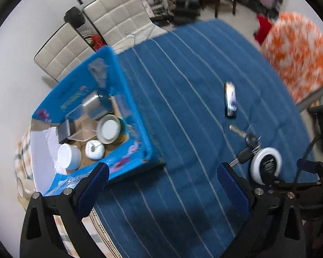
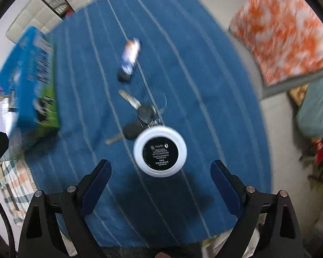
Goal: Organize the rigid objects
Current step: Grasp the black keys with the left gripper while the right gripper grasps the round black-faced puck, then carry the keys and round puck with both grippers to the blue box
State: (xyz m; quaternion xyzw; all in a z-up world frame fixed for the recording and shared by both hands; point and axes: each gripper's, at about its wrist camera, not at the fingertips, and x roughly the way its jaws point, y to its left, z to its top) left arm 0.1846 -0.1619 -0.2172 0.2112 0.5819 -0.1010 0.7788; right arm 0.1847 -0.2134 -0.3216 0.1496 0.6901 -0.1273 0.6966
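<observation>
A white round tin with a black label (image 2: pixel 160 151) lies on the blue striped cloth (image 2: pixel 204 75), just ahead of my open right gripper (image 2: pixel 160 178). Behind it lie a bunch of keys (image 2: pixel 140 114) and a small shiny oblong object (image 2: pixel 130 54), blurred. In the left wrist view the tin (image 1: pixel 266 164), keys (image 1: pixel 245 144) and oblong object (image 1: pixel 230 99) lie to the right. My left gripper (image 1: pixel 163 182) is open over bare cloth, its left fingertip beside the blue cardboard box (image 1: pixel 127 86). The box holds white cups, a metal bowl and metal tins.
An orange-and-white cushion (image 1: pixel 299 53) sits at the cloth's far right. White padded chairs (image 1: pixel 116 13) stand behind the box. Checked fabric (image 2: pixel 13 180) hangs at the table's left edge. The right gripper's body (image 1: pixel 318 172) shows at the left wrist view's right edge.
</observation>
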